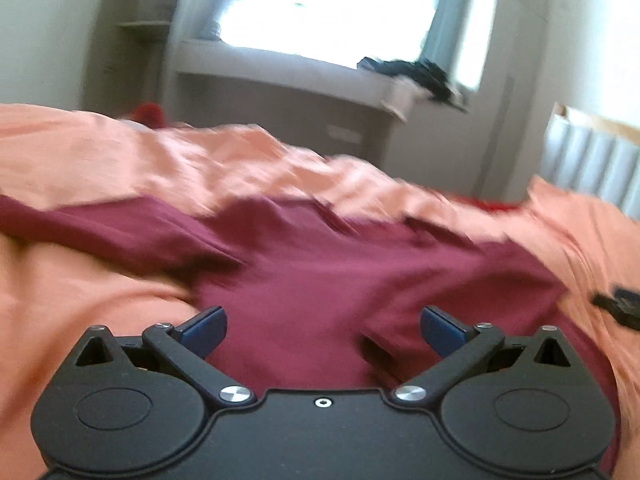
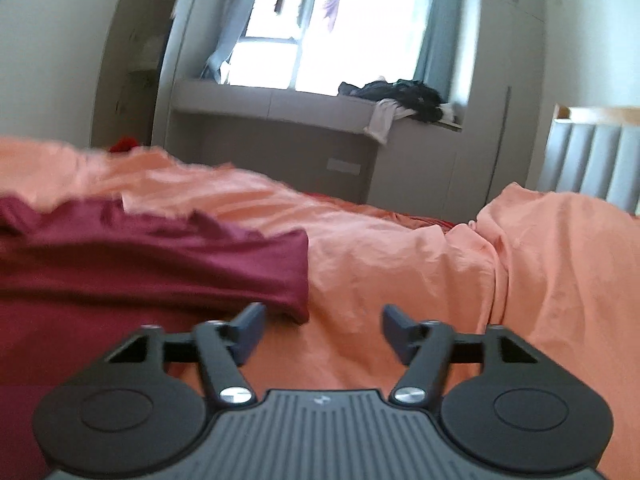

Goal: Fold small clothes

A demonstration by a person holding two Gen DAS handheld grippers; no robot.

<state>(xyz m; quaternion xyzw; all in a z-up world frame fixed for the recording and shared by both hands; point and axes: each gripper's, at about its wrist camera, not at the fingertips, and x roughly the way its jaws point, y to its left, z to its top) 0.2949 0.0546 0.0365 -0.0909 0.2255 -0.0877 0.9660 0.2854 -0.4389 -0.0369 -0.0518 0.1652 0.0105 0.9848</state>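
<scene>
Hovering with jaws apart, both the left hand-held gripper [image 1: 323, 330] and right hand-held gripper [image 2: 324, 330] are empty; the maroon shirt [image 2: 152, 256] has its hem at 12 o'clock, with open orange bed [image 2: 440, 280] toward 3.

The maroon garment [image 1: 320, 264] is smeared by motion blur in the left wrist view, its lower part hidden behind the gripper body. In the right wrist view the picture's left edge cuts it off. The dark clothes pile [image 2: 400, 94] on the window ledge [image 2: 280, 100] is too small to identify.

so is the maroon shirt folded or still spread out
Partly folded: the maroon shirt lies doubled over on the orange bedsheet, with a rounded fold edge at its right side. It is rumpled, not a neat finished bundle.
</scene>
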